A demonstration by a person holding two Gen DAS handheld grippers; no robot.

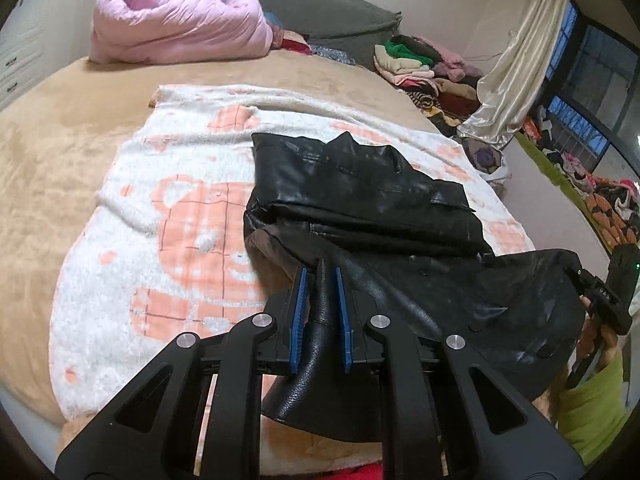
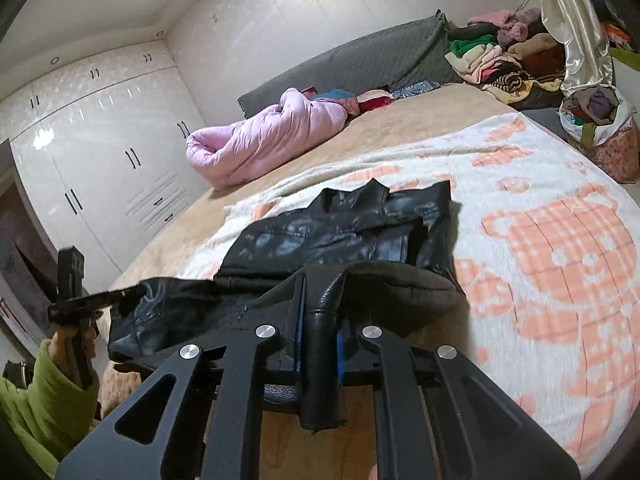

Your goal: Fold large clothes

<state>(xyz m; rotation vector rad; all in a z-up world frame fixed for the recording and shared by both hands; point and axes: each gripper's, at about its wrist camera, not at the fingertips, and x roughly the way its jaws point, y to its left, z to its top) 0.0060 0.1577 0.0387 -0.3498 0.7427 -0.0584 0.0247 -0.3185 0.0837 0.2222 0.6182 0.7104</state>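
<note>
No readable writing or brand shows on anything. The black leather jacket (image 1: 360,188) lies partly folded on a white-and-orange blanket (image 1: 180,208) spread over the bed (image 1: 60,128). The left hand-held gripper (image 1: 322,280) is clamped on a fold of the jacket's near edge, its blue pads (image 1: 301,312) pressing the leather. The right hand-held gripper (image 2: 320,300) likewise pinches a rolled hem, raised off the blanket between the two.

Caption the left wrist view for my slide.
Left gripper shut on black jacket hem, lifting it over the bed's blanket.
</note>
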